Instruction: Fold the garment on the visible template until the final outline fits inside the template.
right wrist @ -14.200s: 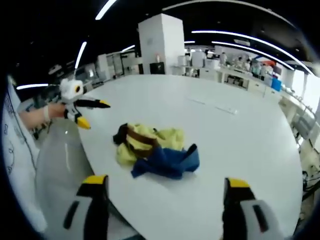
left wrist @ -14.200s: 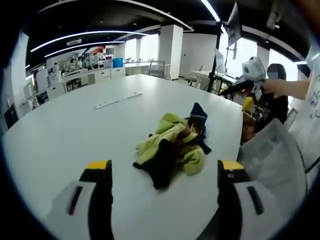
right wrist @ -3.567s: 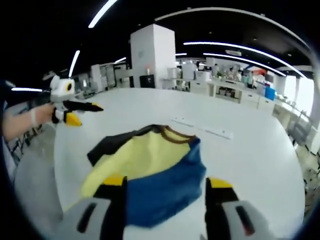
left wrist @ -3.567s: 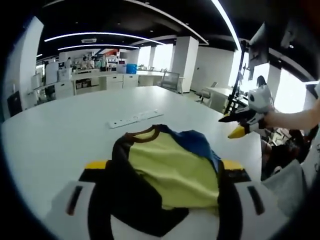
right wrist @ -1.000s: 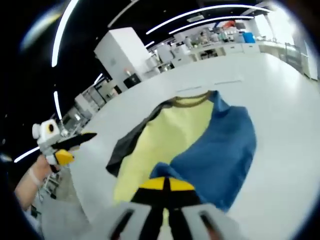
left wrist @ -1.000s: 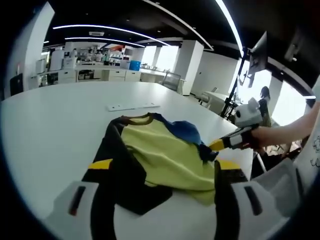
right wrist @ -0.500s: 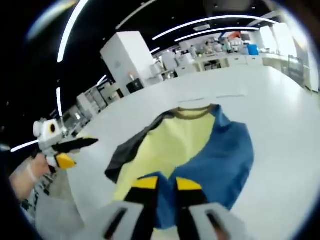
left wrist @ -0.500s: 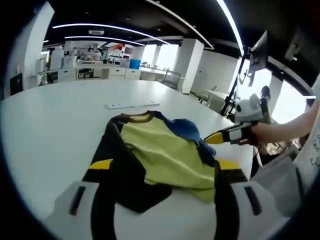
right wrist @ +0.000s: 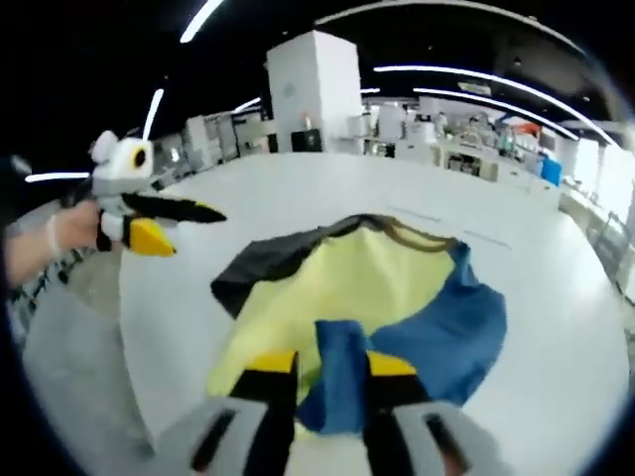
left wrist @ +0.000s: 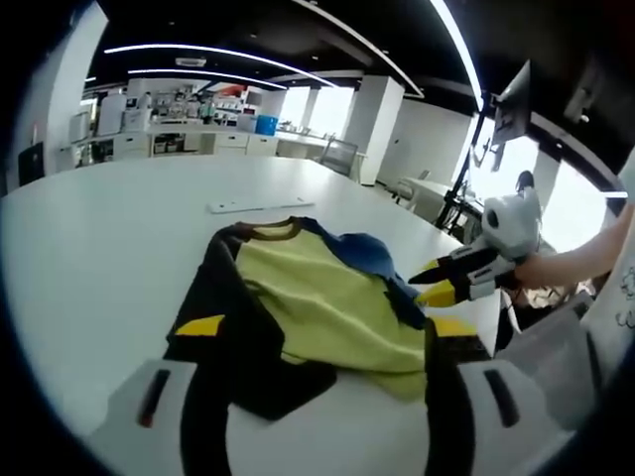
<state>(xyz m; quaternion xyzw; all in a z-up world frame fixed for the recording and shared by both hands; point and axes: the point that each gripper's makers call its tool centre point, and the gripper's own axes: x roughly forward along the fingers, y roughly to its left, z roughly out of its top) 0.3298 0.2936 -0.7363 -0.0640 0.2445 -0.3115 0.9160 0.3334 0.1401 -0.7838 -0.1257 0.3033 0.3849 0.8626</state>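
Your right gripper [right wrist: 317, 382] pinches a blue fold of the garment [right wrist: 367, 297] between nearly closed jaws; your left gripper [right wrist: 177, 228] hangs slightly parted, holding nothing, over the table [right wrist: 556, 337]. Carry the fold across evenly, keeping the sleeve flat. A white strip [left wrist: 248, 206] lies beyond the collar; no template outline is discernible.
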